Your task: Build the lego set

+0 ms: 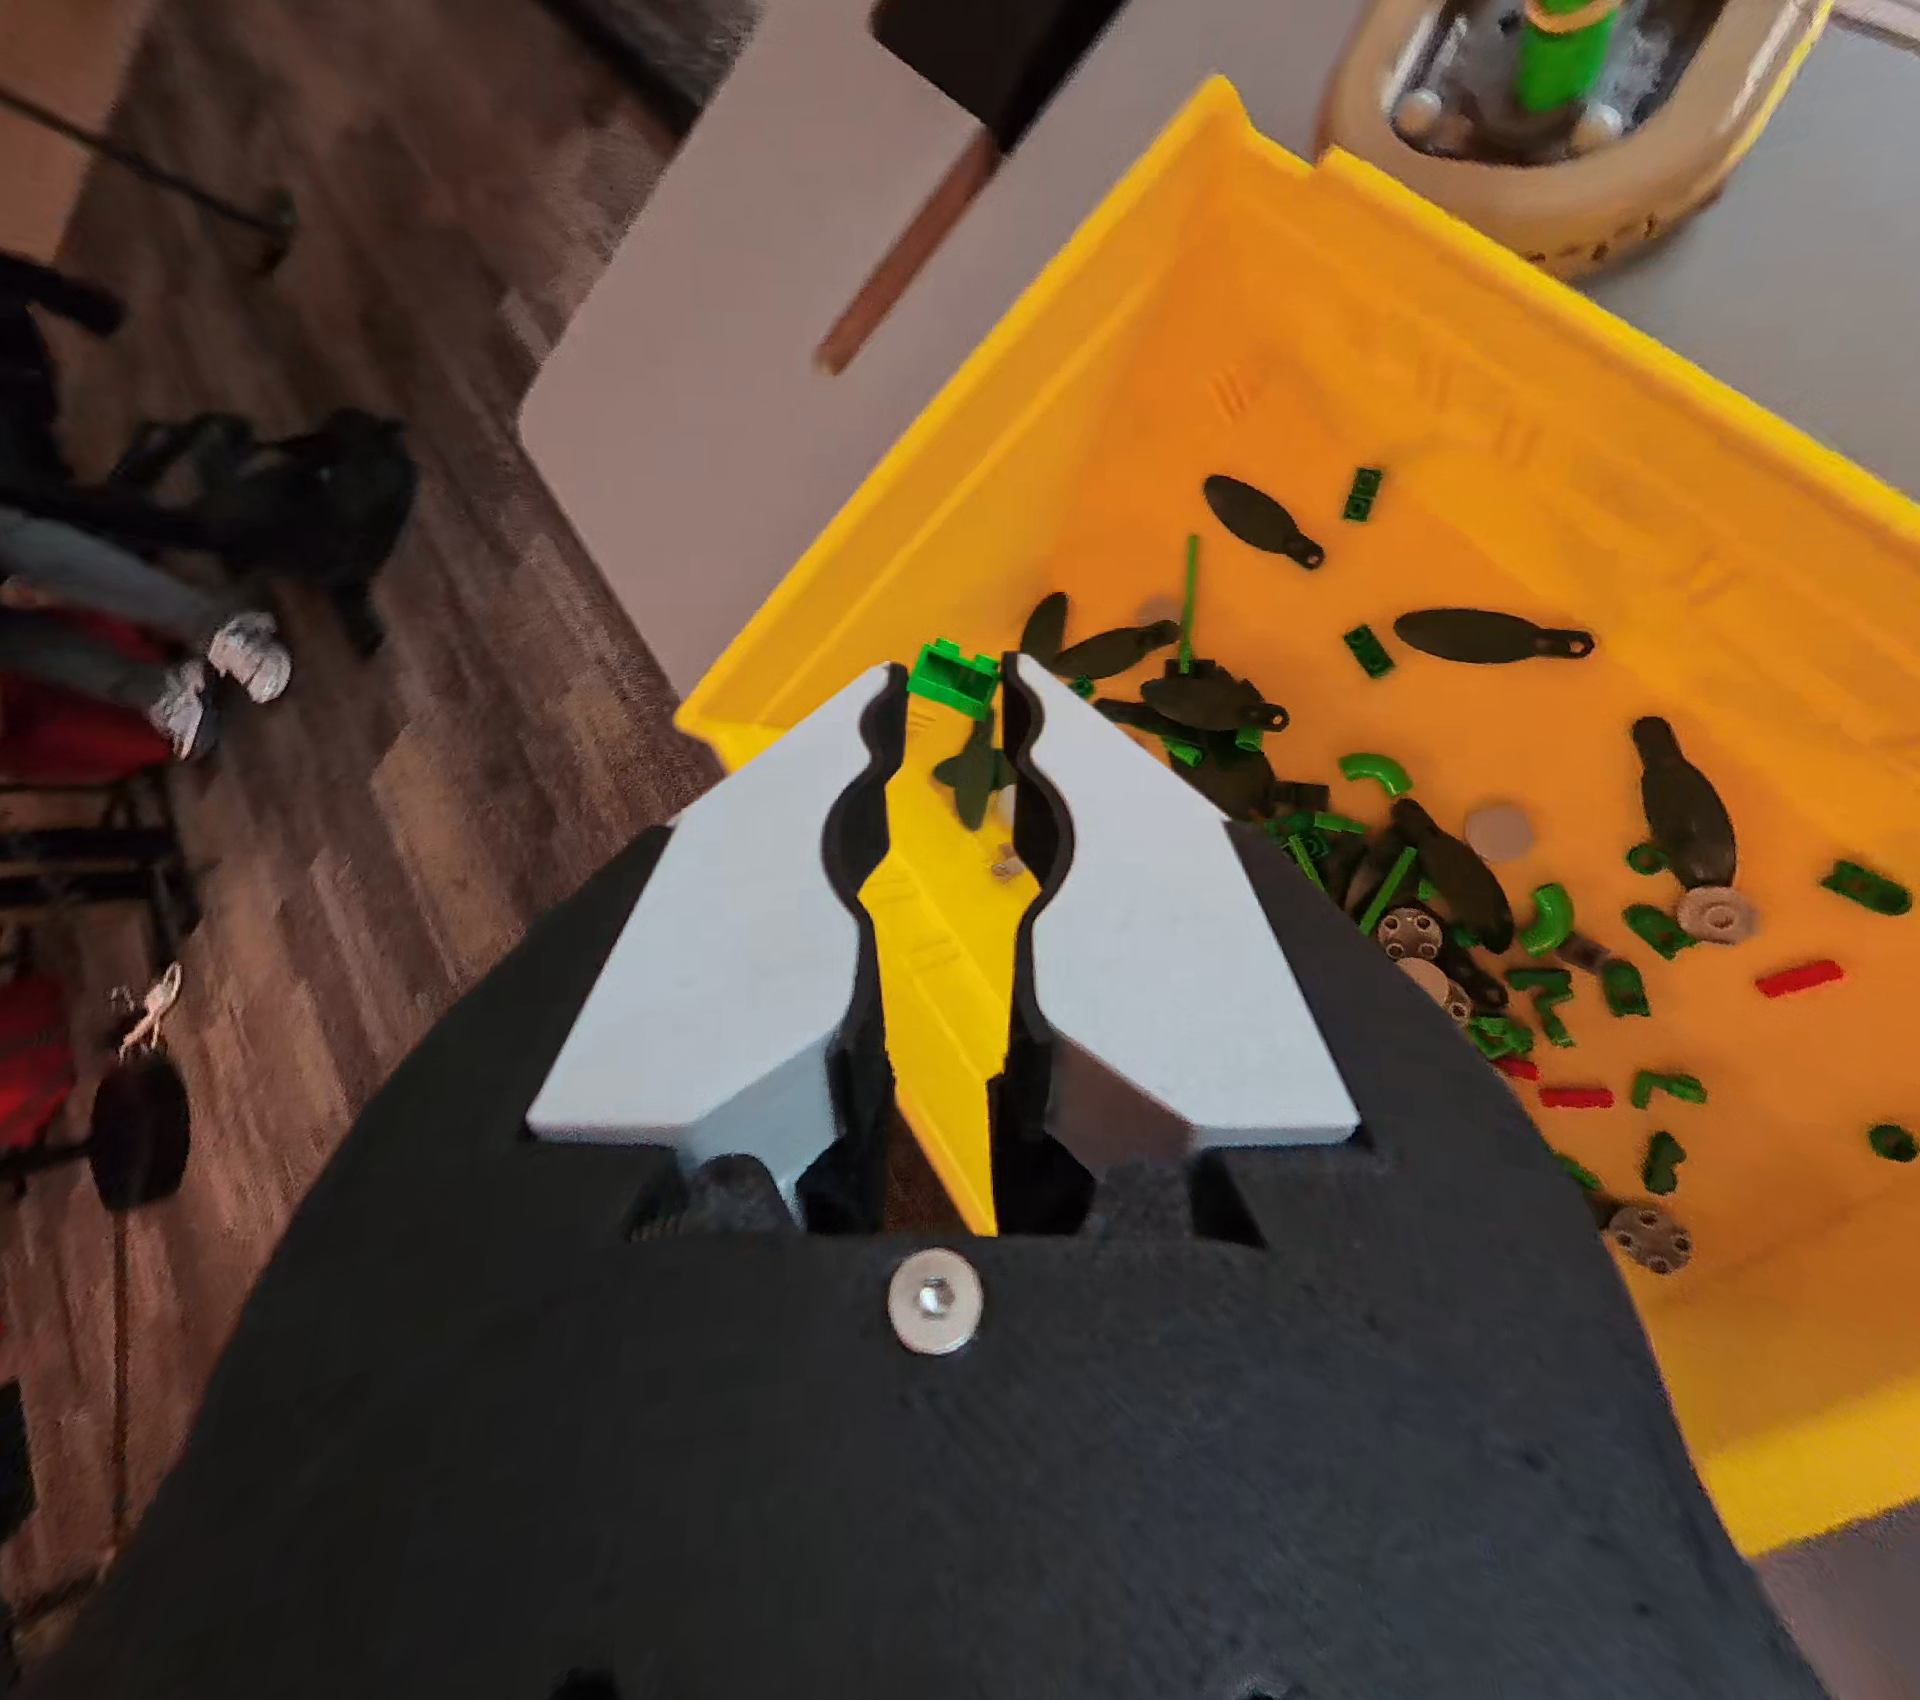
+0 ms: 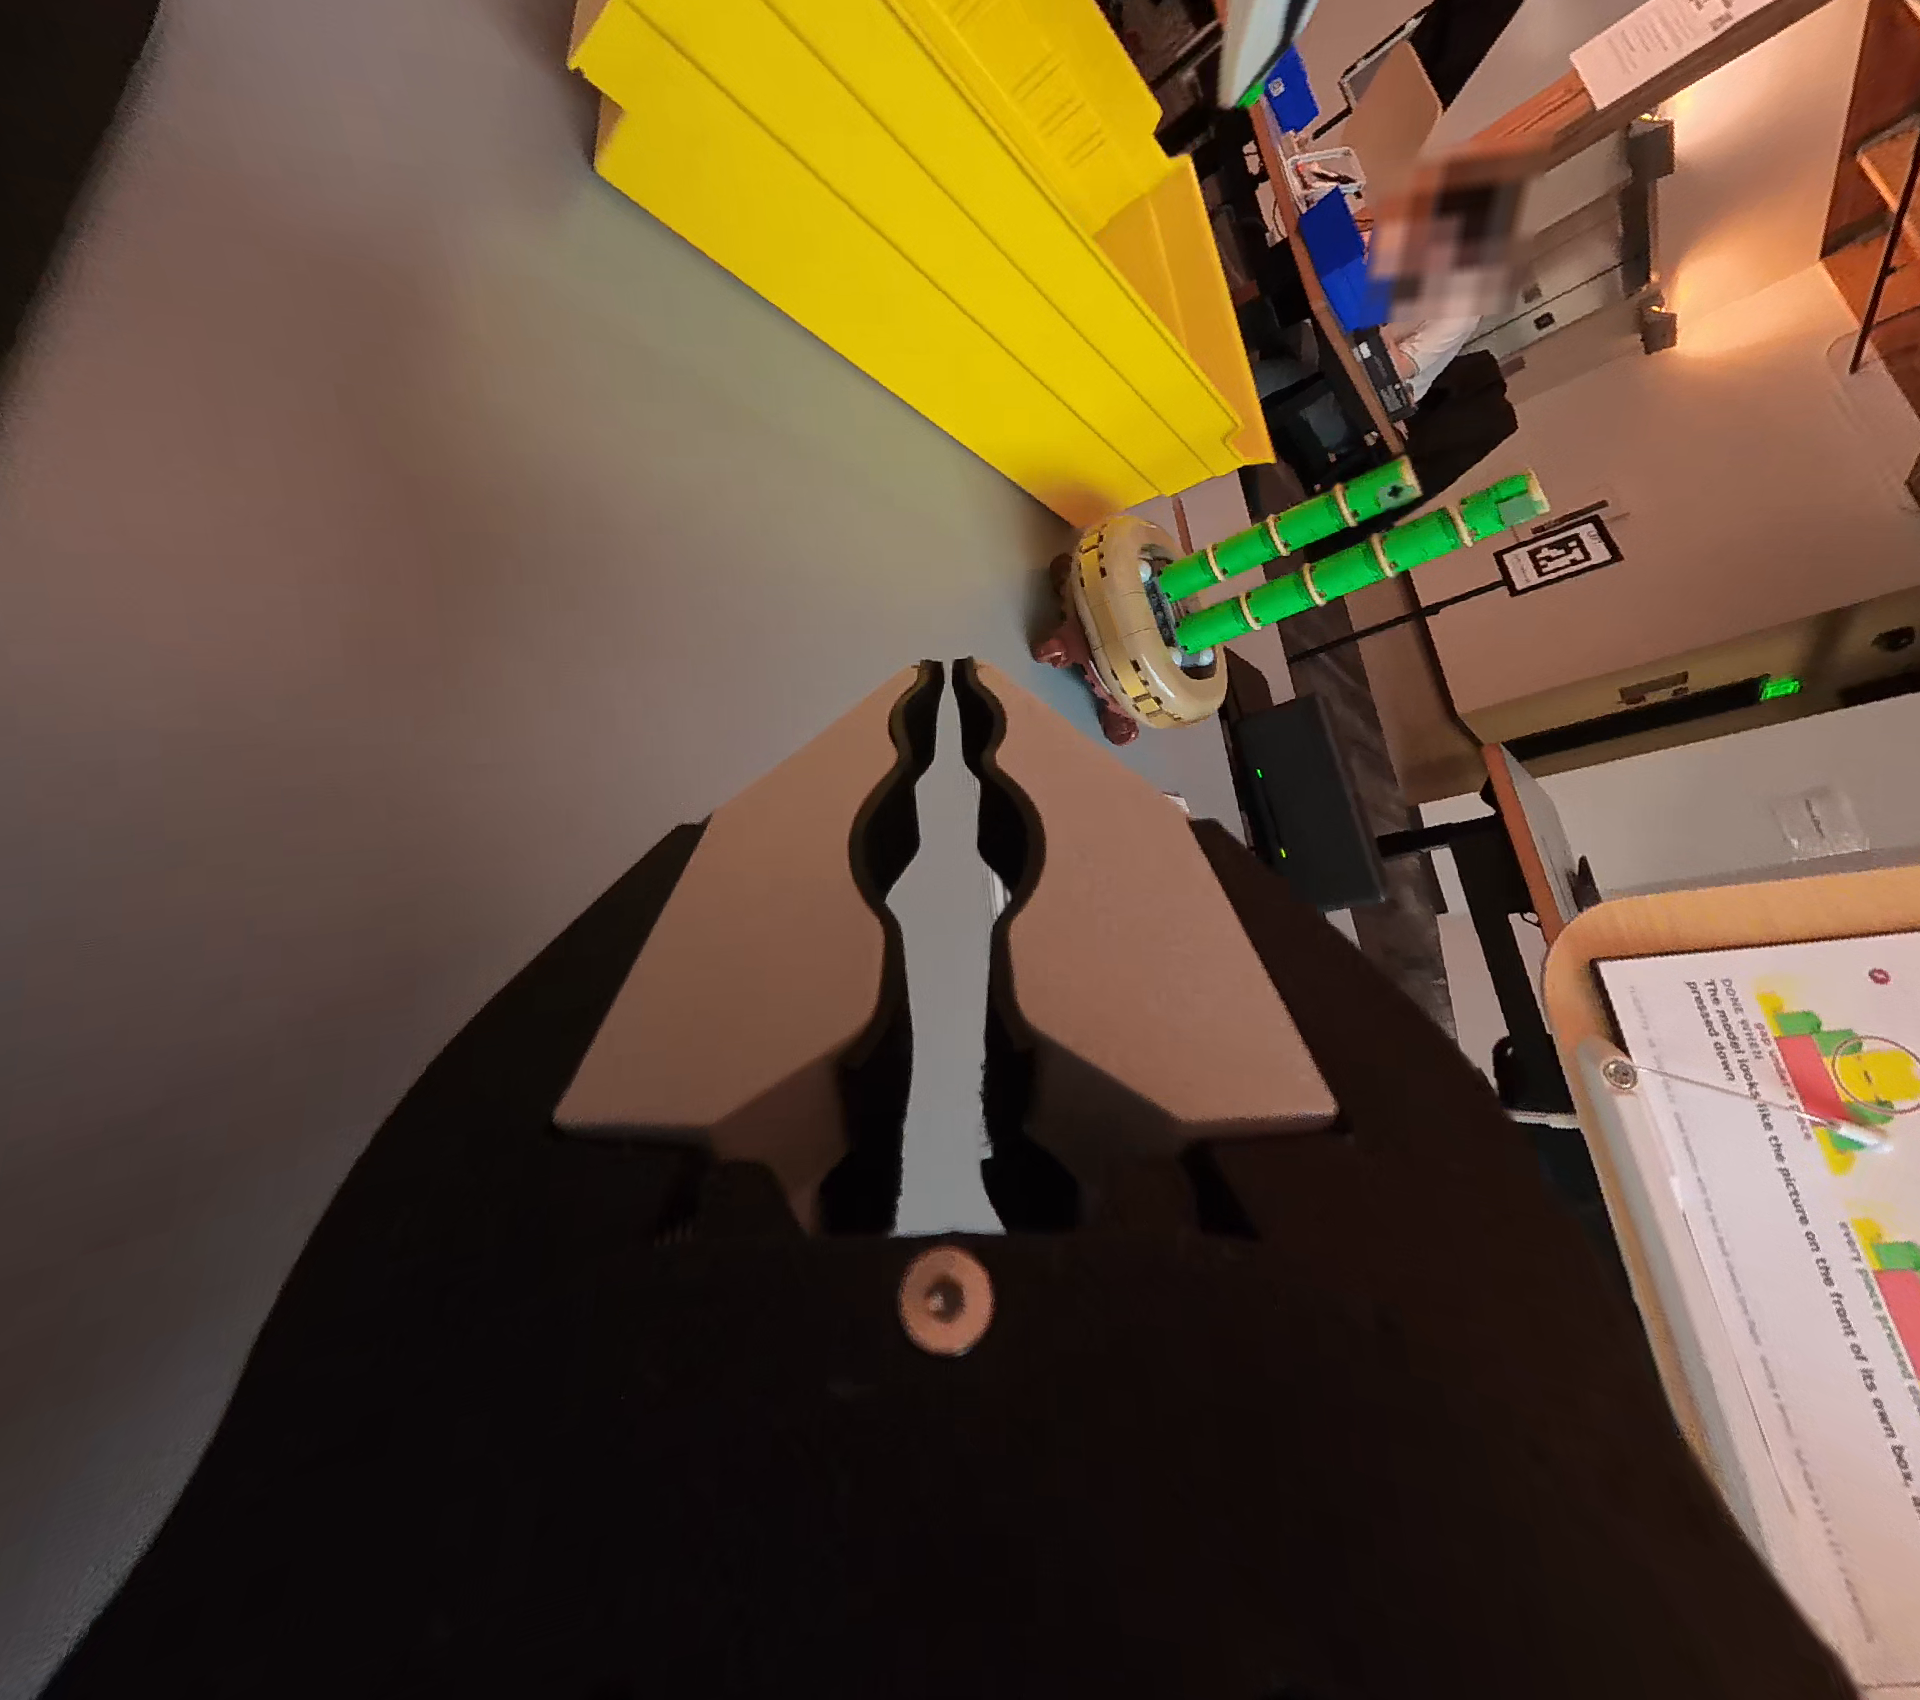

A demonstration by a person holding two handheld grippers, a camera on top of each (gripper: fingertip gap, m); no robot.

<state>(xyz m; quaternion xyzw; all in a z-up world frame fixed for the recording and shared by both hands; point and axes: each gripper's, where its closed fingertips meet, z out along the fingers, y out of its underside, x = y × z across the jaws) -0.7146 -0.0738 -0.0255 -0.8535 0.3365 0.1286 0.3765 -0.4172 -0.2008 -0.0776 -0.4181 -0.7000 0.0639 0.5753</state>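
A grey table (image 2: pixel 416 507) carries everything here, with wood-look flooring (image 1: pixel 416 819) dropping away past its edge and an office of desks beyond. My left gripper (image 1: pixel 951 676) is pinched down on a small green brick (image 1: pixel 954 682), held right at the fingertips with most of the brick standing proud of them, so the hold looks shallow. Just past and below those tips is the near corner of the yellow bin (image 1: pixel 1195 279), and off to the right of the claw its floor is strewn with loose pieces (image 1: pixel 1455 871): dark leaf shapes, green elbows and plates, a few red bars, grey round discs. Farther ahead and right, beyond the bin's far wall, stands the half-built bamboo model (image 1: pixel 1579 40), green stalks rising from a tan oval pot. My right gripper (image 2: pixel 948 668) holds nothing, its tips drawn almost together with only a sliver of table showing between them; the model (image 2: pixel 1299 570) lies just ahead and right of it, the bin (image 2: pixel 883 196) farther on. I judge I'm carrying the brick to the model, so I'd travel slowly, keep the squeeze steady, brace the pot with my right claw, and press straight down onto the studs.
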